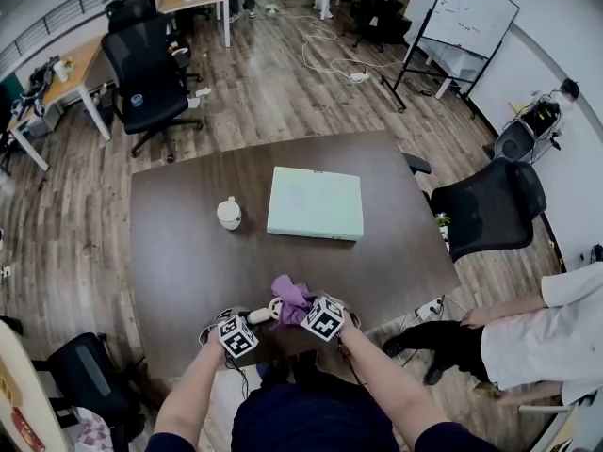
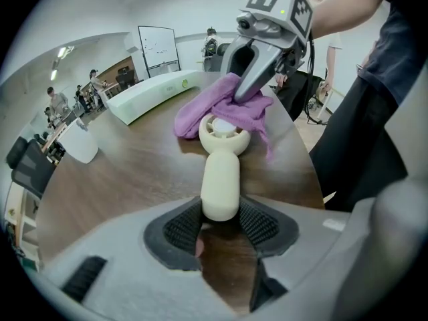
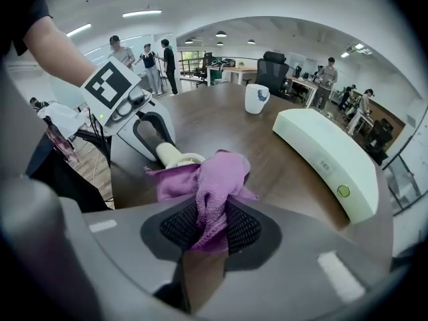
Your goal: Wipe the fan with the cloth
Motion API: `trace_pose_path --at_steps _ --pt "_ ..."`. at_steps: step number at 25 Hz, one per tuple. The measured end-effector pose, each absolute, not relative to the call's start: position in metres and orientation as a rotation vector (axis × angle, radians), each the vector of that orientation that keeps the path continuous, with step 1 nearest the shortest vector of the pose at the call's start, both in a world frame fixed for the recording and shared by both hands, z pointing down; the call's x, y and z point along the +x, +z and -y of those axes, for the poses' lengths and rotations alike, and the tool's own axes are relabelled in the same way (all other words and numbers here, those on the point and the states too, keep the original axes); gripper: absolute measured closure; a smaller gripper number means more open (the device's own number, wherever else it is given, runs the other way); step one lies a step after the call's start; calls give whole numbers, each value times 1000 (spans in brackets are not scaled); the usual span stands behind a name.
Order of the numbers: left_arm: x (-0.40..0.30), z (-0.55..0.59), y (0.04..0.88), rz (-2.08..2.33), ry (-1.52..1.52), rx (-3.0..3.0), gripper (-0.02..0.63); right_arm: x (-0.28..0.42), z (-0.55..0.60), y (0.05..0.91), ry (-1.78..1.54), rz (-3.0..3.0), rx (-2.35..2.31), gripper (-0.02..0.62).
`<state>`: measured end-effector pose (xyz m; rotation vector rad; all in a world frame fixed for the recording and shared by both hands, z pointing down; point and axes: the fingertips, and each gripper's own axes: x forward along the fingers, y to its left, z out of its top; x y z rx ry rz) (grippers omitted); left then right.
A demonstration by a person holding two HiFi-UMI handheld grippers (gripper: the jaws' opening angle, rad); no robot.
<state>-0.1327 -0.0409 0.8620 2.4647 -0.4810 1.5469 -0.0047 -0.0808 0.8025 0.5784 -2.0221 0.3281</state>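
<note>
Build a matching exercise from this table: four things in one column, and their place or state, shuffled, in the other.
Things:
1. fan
2. cloth
3. mug
4. box

Places or states:
A. pale green, lies flat
B. pinched in the right gripper, lying over the fan's head
C. handle clamped in the left gripper
D. white, stands upright, left of the box in the head view

Pairs: 1-C, 2-B, 3-D, 4-A

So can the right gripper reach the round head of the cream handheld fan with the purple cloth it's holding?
Probably yes: the right gripper, shut on the purple cloth, sits at the head of the cream fan, cloth touching it, while the left gripper holds the handle. Nothing stands between.
</note>
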Motion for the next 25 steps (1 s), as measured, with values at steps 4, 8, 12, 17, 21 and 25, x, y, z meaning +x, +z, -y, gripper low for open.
trace_pose_path --at_steps 4,8,12,17,21,25 --pt "-132 43 863 486 1557 2459 425 5 69 809 358 2016 585 486" --pt "-134 41 863 485 1573 2460 425 -1 57 817 379 2017 580 486" --pt "-134 42 864 497 1598 2461 423 -5 46 823 411 2019 567 486" --pt "-134 42 862 541 1592 2470 422 -4 34 833 451 2011 566 486" --pt "-140 46 859 636 1579 2471 399 -4 31 835 472 2015 578 486" --pt "-143 53 855 696 1685 2494 353 -3 30 838 486 2023 582 486"
